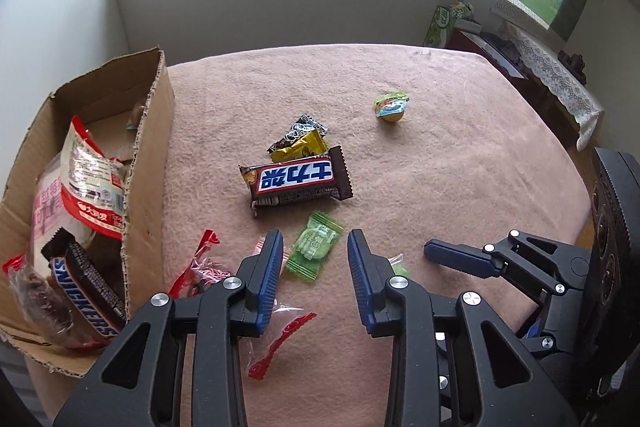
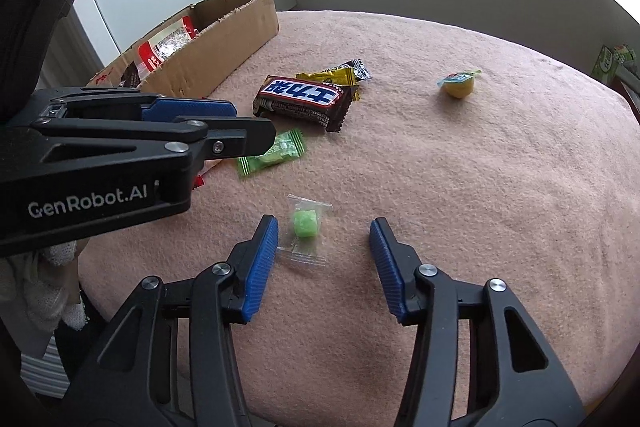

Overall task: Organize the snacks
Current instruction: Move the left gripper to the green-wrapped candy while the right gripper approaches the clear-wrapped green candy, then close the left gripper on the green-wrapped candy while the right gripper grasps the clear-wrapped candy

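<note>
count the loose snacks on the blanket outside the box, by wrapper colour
green wrapper: 1
clear wrapper, green candy: 1
brown bar: 1
yellow and black packet: 1
yellow jelly cup: 1
red and clear wrappers: count unclear
total: at least 6

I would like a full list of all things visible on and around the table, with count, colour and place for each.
box: 1, brown cardboard, table's left edge, holds snack packs
Snickers bar: 1, brown with a blue-and-white label, table middle
yellow packet: 1, yellow and black, behind the bar, touching it
jelly cup: 1, yellow with a green lid, far side, alone
green candy: 1, green wrapper, ahead of the left fingers
clear candy: 1, clear wrapper with a green cube, beside the right gripper's left finger
red wrappers: at least 2, red and clear, under the left gripper
blanket: 1, pink, covers the table
left gripper: 1, black with blue fingers, open
right gripper: 1, same colours, open
</note>
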Demonstrator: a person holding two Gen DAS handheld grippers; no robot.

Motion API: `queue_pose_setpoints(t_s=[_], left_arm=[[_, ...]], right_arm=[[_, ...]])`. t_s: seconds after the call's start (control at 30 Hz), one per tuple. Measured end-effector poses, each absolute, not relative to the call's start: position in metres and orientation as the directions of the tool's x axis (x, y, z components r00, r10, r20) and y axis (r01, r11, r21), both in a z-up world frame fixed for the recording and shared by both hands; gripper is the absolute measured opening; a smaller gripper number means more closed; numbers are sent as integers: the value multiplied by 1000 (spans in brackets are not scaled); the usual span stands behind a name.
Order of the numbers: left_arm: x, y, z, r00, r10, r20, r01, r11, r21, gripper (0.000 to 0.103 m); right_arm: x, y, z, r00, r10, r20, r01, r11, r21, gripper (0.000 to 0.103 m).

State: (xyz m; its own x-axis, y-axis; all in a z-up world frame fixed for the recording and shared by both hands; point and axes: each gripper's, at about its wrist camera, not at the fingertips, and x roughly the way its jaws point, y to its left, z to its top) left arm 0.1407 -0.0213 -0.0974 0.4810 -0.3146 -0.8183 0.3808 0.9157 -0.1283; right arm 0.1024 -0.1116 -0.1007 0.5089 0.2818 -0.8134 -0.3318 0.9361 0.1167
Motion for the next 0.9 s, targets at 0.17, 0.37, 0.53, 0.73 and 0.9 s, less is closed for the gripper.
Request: queue_pose_setpoints(t_s=[0.17,0.37,0.53,0.73,0.9], left_arm=[[153,-24,-109,447,-313,-838,372,917,-144,32],[162,-21,-118,413,-324,-851,371,913,-168,32],[155,-23,-117,406,-314,-858,410,902,-136,32],[152,-33,-120,411,-271,-870,437,897,-73,32],[162,-35,-120,405,-269,-874,426,901,-80,32]], right_arm=[[103,-117,-101,512,269,-816,-332,938,101,49],[106,-131,-101,513,258,-819,-322,942,94,49],[102,-131,-100,508,257,-822,-358,931,70,49],[103,-131,-101,503,262,-824,-360,930,76,49],[107,-130,-101,498,258,-828,-368,927,67,49]])
